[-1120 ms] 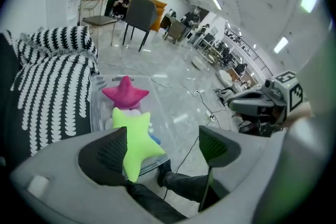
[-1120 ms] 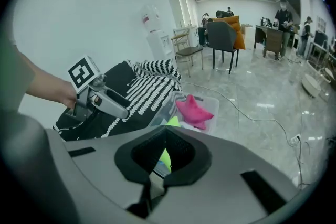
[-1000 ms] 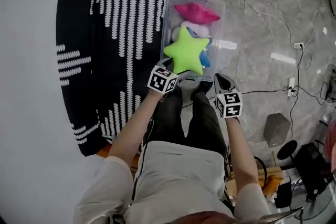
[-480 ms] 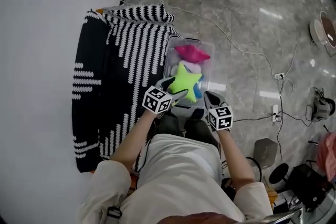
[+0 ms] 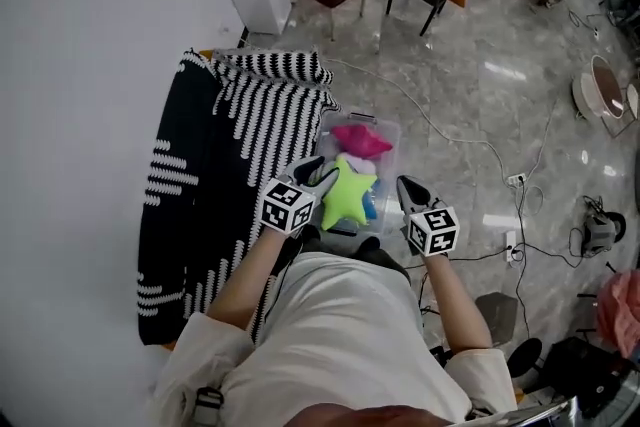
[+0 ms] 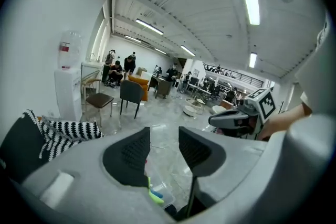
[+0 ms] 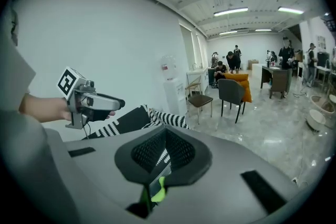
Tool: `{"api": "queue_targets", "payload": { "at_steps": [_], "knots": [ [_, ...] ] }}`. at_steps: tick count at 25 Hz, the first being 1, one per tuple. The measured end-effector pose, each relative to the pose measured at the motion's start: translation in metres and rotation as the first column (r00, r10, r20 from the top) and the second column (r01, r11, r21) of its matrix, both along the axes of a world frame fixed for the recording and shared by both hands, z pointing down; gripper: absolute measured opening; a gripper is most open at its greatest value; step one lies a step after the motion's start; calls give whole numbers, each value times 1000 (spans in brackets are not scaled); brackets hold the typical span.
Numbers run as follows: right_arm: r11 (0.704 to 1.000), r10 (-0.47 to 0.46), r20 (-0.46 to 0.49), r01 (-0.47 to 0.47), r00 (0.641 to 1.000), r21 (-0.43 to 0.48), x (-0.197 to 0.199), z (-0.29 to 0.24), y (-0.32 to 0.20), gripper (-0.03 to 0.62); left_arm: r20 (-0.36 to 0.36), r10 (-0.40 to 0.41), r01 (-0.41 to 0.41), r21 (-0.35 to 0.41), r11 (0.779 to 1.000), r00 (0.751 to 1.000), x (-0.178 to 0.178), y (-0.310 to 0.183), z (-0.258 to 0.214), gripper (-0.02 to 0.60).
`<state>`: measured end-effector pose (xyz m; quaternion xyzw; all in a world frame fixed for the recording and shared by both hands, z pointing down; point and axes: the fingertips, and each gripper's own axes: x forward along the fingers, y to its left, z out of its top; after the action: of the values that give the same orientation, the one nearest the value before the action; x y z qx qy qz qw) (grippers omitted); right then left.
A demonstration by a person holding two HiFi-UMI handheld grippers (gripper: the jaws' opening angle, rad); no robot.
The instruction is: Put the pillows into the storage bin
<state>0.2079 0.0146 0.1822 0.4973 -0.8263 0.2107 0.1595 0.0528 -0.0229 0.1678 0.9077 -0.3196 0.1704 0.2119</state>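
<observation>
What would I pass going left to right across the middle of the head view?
Striped cover → left gripper, its jaws just closing partway with nothing between them → green star pillow → right gripper → white power strip on the floor.

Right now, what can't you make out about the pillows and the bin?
Head view: the blue-and-white pillow is mostly hidden under the green star pillow.
Head view: the storage bin floor, covered by pillows.
Right gripper view: the right gripper hides the bin with its own body, bar a green sliver.
</observation>
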Motion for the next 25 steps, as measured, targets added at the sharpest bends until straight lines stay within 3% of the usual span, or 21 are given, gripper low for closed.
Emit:
{"api": "queue_targets", "payload": {
  "at_steps": [5, 12, 17, 21, 25],
  "knots": [
    [997, 9, -21, -8, 1000, 75, 12, -43, -3, 2, -40, -90, 92, 63, 994, 995, -11, -12, -55, 118],
    [983, 48, 20, -51, 999, 176, 21, -106, -7, 2, -112, -112, 129, 155, 979, 987, -22, -13, -121, 50],
    [973, 54, 53, -64, 997, 221, 29, -140, 1, 2, -183, -45, 77, 171, 982, 982, -11, 2, -153, 21],
    [965, 51, 41, -60, 998, 257, 30, -157, 2, 2, -137, -27, 62, 253, 965, 990, -7, 2, -170, 18],
    [953, 36, 25, -42, 999, 299, 28, -170, 7, 2, -139, -8, 46, 272, 961, 990, -4, 7, -178, 18]
  ]
}}
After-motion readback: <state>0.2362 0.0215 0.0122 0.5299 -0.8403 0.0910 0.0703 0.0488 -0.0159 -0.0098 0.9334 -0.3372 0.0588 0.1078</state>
